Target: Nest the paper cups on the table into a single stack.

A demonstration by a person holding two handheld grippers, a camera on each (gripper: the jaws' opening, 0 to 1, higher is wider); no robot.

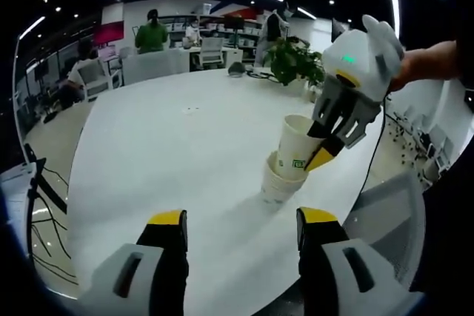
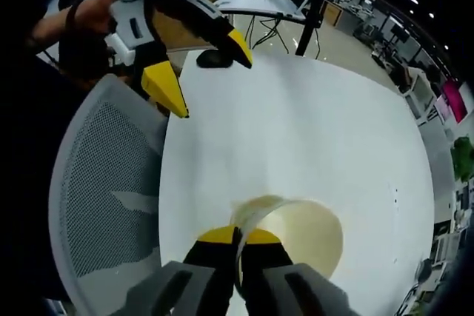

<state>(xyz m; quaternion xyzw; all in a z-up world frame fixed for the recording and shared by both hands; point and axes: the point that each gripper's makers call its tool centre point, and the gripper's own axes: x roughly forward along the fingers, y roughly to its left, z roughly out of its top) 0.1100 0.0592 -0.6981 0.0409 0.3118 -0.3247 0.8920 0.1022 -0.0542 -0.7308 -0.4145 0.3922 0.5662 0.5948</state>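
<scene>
While the right gripper (image 2: 238, 240) pinches a paper cup (image 1: 298, 146) over the white table (image 1: 163, 138), the left gripper (image 1: 241, 229) stands released.

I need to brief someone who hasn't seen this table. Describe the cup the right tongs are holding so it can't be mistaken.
Start at the big round white table; near its edge by the grey mesh chair stands a short stack of paper cups. The held cup is the top one, tilted, with the right tongs pinching its rim. Unlike the seated cups beneath, it rises well above them and shows a green logo.
</scene>
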